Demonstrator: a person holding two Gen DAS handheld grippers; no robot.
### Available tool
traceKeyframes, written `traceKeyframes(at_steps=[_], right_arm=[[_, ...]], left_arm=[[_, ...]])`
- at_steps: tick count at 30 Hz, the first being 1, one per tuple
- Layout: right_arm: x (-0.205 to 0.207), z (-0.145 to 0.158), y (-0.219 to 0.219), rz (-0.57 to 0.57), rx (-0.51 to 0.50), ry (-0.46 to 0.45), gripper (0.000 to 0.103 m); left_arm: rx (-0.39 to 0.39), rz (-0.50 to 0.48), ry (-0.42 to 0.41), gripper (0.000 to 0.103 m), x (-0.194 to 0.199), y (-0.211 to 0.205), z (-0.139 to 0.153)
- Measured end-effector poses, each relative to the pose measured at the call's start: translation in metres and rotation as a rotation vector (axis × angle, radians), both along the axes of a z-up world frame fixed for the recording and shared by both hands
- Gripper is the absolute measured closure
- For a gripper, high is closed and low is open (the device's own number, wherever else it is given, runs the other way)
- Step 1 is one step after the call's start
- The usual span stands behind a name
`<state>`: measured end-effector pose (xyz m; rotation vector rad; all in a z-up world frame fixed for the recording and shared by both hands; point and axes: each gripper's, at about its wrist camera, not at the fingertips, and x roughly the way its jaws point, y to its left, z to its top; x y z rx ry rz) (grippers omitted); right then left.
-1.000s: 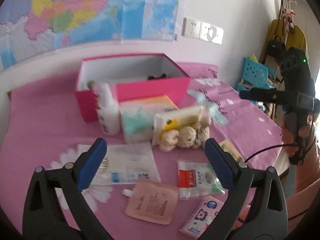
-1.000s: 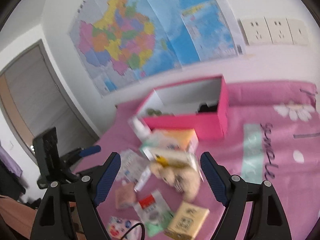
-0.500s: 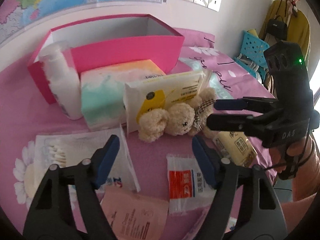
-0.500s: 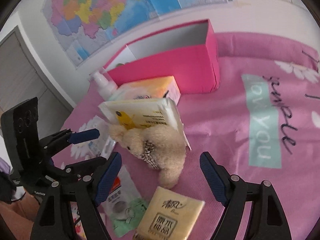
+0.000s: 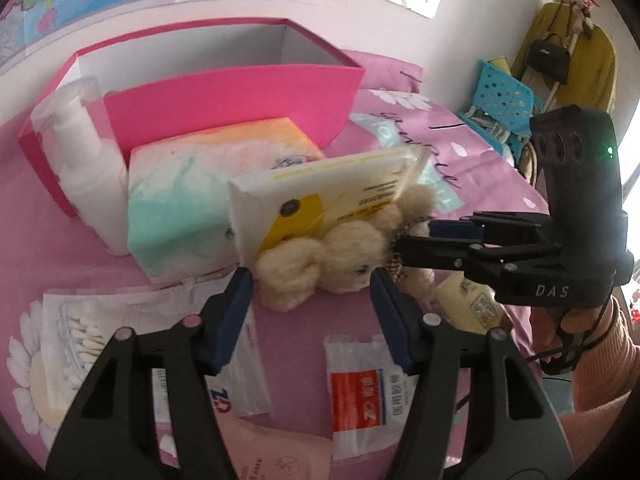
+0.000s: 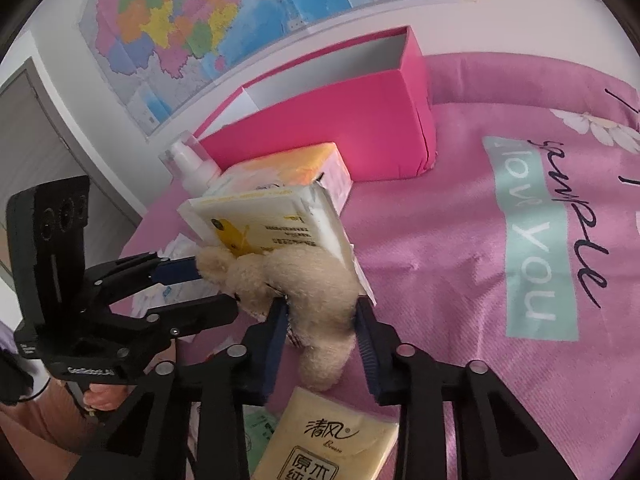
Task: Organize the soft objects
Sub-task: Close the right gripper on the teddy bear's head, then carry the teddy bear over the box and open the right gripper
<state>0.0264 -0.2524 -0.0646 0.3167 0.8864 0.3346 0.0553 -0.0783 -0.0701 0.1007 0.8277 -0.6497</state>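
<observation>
A cream teddy bear lies on the pink sheet under a tilted white-and-yellow tissue pack. My left gripper is open, its fingers either side of the bear's head. My right gripper has its pads against both sides of the bear's body; in the left wrist view it reaches in from the right. An open pink box stands behind.
A pastel tissue pack and white pump bottle stand before the box. Cotton swab bag, red-label packet, pink sachet and yellow tissue pack lie near. A blue basket stands right.
Both grippers have moved in on the bear. The right jaws have narrowed from wide open onto the bear's body; the left jaws have narrowed around its head.
</observation>
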Motion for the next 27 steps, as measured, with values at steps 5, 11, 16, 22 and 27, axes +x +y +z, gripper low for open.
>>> traceKeyframes(at_steps=[5, 11, 16, 22, 27], right_arm=[[-0.010, 0.013, 0.001, 0.000, -0.041, -0.044, 0.075], [-0.016, 0.025, -0.005, 0.002, -0.006, -0.075, 0.077], [-0.017, 0.032, -0.005, 0.018, 0.012, -0.087, 0.077], [-0.019, 0.048, -0.006, 0.032, 0.033, -0.119, 0.077], [-0.015, 0.074, -0.005, 0.053, 0.038, -0.175, 0.077]], left_arm=[[0.014, -0.019, -0.010, 0.041, -0.005, -0.006, 0.002], [-0.006, -0.024, -0.001, 0.041, -0.003, -0.008, 0.003], [-0.008, -0.032, -0.030, 0.041, -0.010, -0.009, 0.011], [-0.042, -0.039, -0.099, 0.042, -0.020, -0.007, 0.043], [-0.061, -0.042, -0.165, 0.042, -0.020, -0.005, 0.074]])
